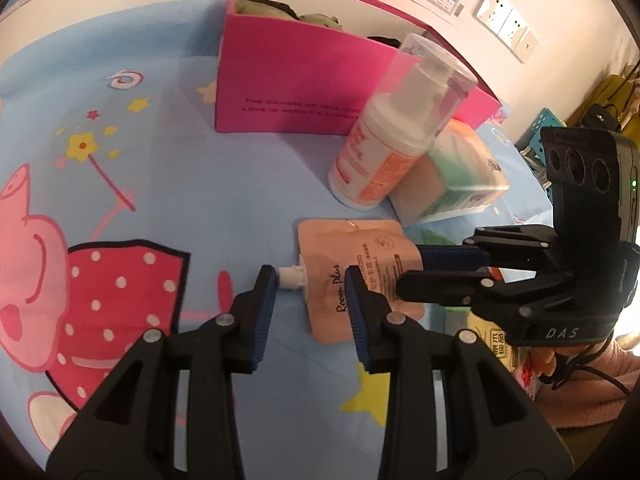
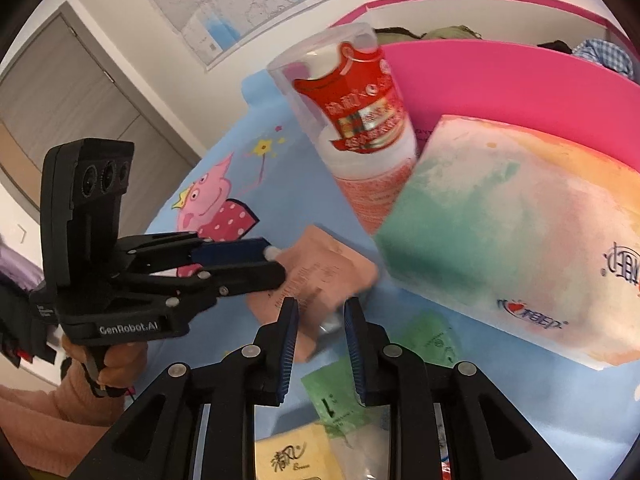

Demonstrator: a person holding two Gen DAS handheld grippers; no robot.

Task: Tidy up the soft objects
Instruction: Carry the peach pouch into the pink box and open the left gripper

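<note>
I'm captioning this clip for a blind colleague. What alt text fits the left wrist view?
A peach spout pouch lies flat on a blue cartoon bedsheet, its white cap between the left gripper's fingers, while the right gripper reaches its far side. Behind lean a pump bottle, a tissue pack and a pink box.
</note>
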